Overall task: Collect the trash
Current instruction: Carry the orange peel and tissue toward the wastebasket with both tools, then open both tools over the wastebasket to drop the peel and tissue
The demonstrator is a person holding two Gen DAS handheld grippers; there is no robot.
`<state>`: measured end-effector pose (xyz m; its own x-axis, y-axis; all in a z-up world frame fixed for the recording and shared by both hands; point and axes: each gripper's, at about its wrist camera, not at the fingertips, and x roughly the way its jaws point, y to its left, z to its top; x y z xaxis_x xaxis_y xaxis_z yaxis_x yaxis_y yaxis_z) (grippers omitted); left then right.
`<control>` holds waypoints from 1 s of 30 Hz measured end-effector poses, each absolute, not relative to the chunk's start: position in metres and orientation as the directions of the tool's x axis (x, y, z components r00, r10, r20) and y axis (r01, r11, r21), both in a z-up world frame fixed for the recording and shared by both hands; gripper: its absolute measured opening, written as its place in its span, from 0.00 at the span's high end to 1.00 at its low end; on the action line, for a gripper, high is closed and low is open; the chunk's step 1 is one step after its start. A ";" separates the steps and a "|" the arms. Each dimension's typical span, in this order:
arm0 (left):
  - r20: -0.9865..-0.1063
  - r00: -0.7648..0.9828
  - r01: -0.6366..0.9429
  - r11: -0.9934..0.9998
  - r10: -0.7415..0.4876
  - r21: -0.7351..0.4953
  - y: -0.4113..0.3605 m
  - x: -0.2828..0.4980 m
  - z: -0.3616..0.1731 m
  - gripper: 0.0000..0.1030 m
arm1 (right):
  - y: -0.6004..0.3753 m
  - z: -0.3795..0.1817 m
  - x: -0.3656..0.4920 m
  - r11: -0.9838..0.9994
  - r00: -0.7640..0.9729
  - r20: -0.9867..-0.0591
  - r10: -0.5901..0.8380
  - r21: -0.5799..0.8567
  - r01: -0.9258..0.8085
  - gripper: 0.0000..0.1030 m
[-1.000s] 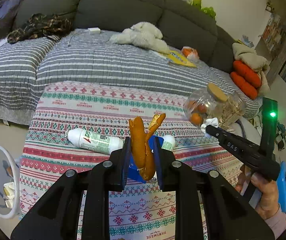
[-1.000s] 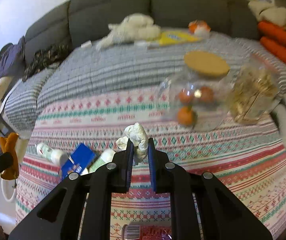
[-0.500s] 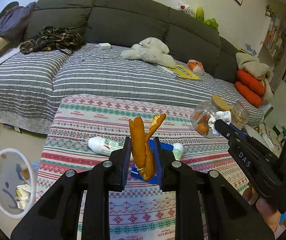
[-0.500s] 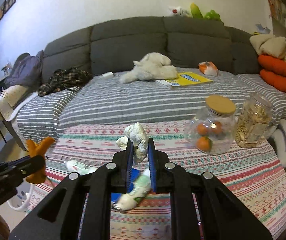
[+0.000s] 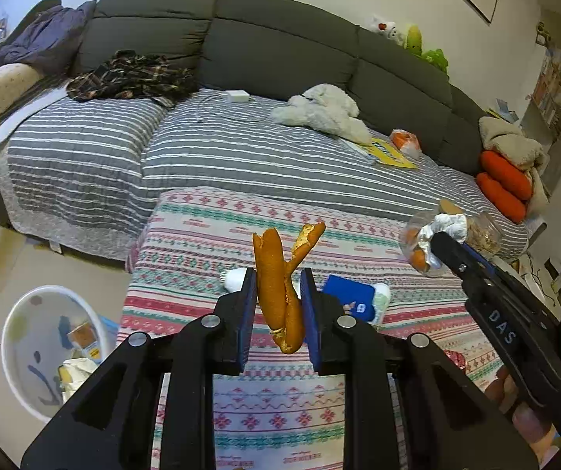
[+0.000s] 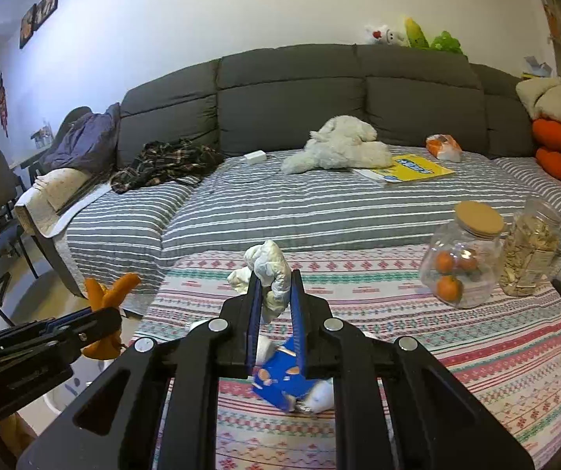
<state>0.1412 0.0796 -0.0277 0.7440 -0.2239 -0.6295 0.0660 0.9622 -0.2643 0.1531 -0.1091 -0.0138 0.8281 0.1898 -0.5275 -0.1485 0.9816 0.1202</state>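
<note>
A: What did the left hand-held gripper (image 5: pixel 278 301) hold?
B: A limp orange peel (image 5: pixel 280 282), glossy and forked, clamped between narrow blue pads above the patterned tabletop (image 5: pixel 241 395); its long axis stood nearly upright, tips pointing up.
A: And the right hand-held gripper (image 6: pixel 274 301)?
B: Closed on a crumpled white tissue (image 6: pixel 270 270), soft and lumpy, bulging upward. A blue packet (image 6: pixel 284 385) lay flat near the tabletop's left edge.
</note>
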 end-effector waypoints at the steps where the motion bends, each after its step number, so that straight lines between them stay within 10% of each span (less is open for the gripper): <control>1: -0.632 0.744 0.059 0.963 -0.217 -0.262 0.083 0.141 -0.028 0.79 | -0.105 -0.014 0.152 0.980 0.827 -0.527 0.198 0.123 -0.156 0.86; 30: -0.720 0.694 -0.206 0.961 0.012 -0.183 0.216 0.116 -0.044 0.77 | 0.044 -0.045 0.134 0.900 0.721 -0.540 0.434 0.231 -0.369 0.86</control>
